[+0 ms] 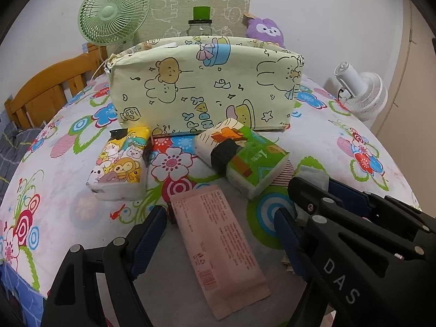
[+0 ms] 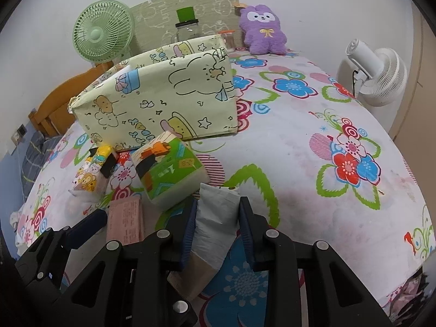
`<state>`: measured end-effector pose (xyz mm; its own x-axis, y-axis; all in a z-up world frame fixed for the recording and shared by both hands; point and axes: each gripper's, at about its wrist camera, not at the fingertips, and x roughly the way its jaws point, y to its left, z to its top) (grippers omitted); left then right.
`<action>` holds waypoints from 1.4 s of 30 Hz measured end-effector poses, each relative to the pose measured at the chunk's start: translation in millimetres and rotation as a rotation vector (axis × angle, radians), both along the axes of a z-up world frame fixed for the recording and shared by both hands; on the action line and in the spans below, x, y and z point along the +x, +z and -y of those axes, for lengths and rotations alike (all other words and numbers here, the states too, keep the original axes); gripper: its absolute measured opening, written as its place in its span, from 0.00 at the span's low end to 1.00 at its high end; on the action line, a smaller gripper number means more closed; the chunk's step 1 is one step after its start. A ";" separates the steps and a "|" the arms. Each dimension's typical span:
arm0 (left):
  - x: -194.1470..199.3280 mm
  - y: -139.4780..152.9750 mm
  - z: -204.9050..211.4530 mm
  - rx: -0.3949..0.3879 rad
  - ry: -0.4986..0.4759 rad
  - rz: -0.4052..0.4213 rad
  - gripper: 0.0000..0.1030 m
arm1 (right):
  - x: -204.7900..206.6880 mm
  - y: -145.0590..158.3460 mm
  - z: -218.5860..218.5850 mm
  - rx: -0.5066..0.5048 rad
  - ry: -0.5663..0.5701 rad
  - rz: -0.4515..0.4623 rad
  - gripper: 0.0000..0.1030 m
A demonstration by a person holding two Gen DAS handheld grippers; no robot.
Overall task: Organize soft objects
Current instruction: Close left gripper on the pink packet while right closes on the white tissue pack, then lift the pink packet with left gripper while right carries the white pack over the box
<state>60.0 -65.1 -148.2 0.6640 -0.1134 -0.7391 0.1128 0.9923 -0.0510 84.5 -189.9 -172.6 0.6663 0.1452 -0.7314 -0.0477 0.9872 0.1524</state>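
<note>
On the flowered bedspread (image 2: 313, 163), the right gripper (image 2: 218, 218) pinches a soft white packet (image 2: 215, 218) that may slip while lifted toward the cartoon-print bin (image 2: 163, 103); the left gripper (image 1: 220, 231) gapes around the pink packet (image 1: 220, 245).

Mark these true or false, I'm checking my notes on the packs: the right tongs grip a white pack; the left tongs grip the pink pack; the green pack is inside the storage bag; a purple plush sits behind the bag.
1. The right tongs grip a white pack: true.
2. The left tongs grip the pink pack: false, they stand open around it.
3. The green pack is inside the storage bag: false, it lies in front.
4. A purple plush sits behind the bag: true.
</note>
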 end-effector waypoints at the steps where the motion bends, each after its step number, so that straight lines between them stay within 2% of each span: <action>1: 0.3 -0.1 0.3 0.001 0.001 0.001 0.80 | 0.6 -0.3 0.5 0.001 0.000 0.000 0.33; 7: -1.4 -0.5 -1.1 -0.001 0.034 0.012 0.75 | 2.8 -0.8 1.4 0.007 -0.004 -0.002 0.33; 14: -2.9 0.9 -7.7 0.004 0.061 0.019 0.53 | 1.3 1.0 -4.0 0.000 -0.001 0.001 0.33; 19: -6.2 1.7 -13.9 -0.022 0.064 0.016 0.48 | -1.9 3.3 -8.8 -0.005 0.004 0.006 0.33; 23: -10.1 2.7 -16.8 -0.036 0.065 0.014 0.39 | -5.3 4.2 -12.2 -0.010 0.007 0.007 0.33; 31: -15.1 3.5 -25.0 -0.083 0.059 0.011 0.37 | -12.1 8.2 -20.0 -0.023 0.015 0.019 0.33; 42: -21.6 16.7 -29.4 -0.082 0.071 0.045 0.37 | -18.7 21.7 -25.0 -0.023 0.025 0.058 0.33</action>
